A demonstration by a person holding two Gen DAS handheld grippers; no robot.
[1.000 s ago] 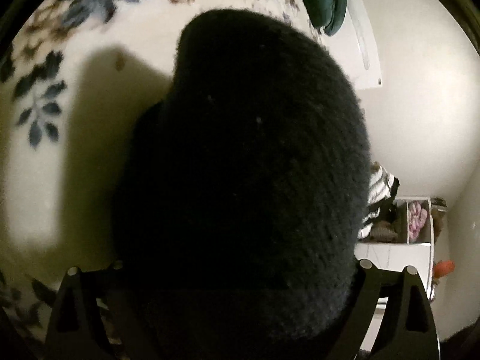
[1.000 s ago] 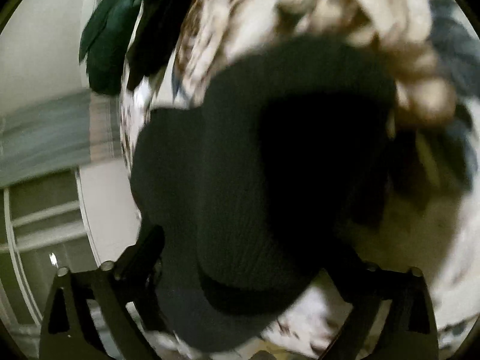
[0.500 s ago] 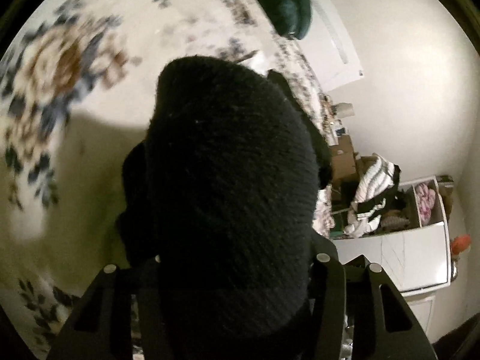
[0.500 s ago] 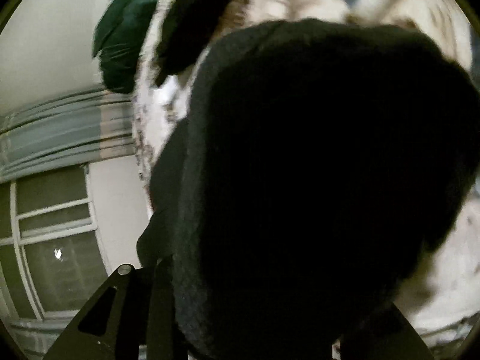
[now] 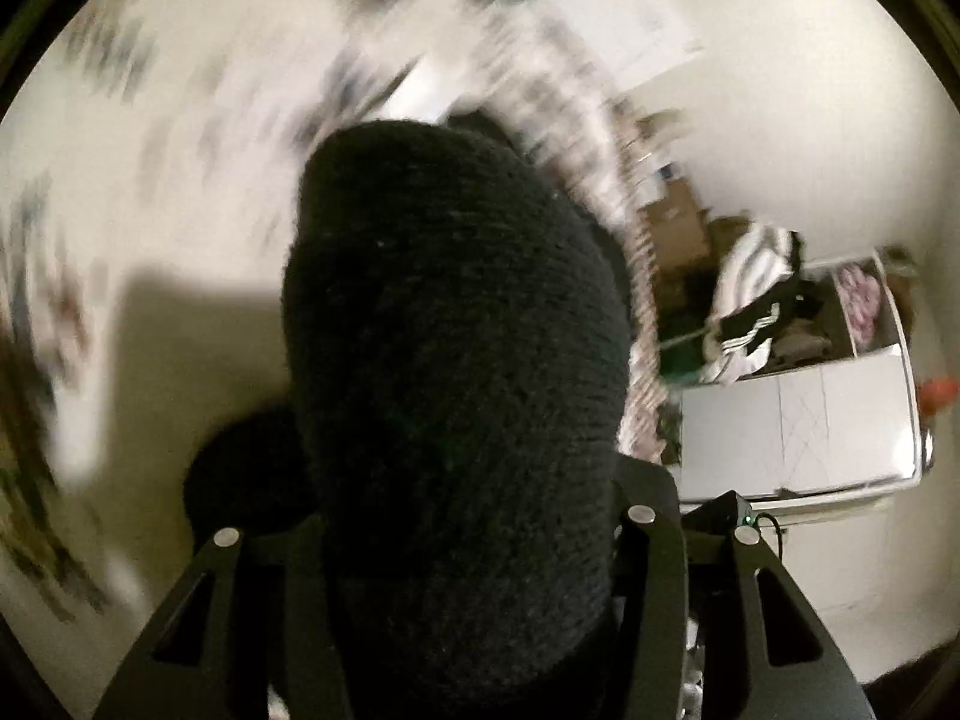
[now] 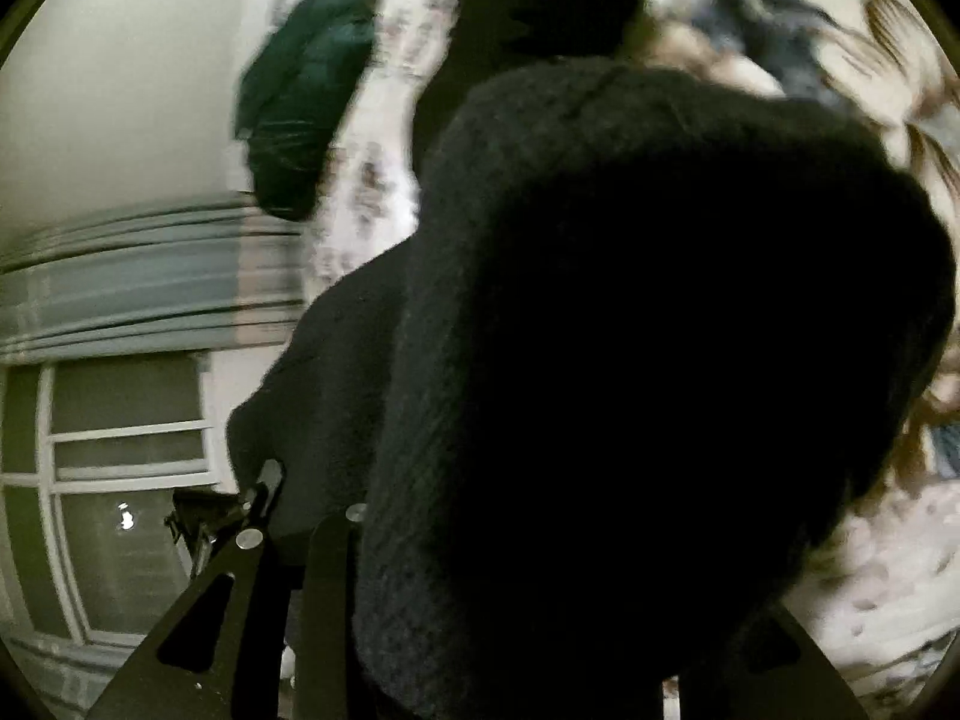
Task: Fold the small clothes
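Note:
A black knit garment (image 5: 456, 372) fills the middle of the left wrist view and bulges up between the fingers of my left gripper (image 5: 468, 546), which is shut on it. The same black knit garment (image 6: 630, 360) fills most of the right wrist view, and my right gripper (image 6: 540, 570) is shut on it; its right finger is hidden behind the fabric. Both grippers hold the garment above the floral bedspread (image 5: 180, 180). The fingertips of both grippers are hidden by the fabric.
A dark green cushion (image 6: 306, 108) lies at the far end of the bed. A white storage unit (image 5: 798, 432) with a heap of striped clothes (image 5: 750, 300) stands beside the bed. A window (image 6: 90, 480) and grey curtain (image 6: 150, 276) are at the left.
Both grippers have closed in on the black garment and lifted and swung it; the left view has turned toward the storage unit, the right toward the window.

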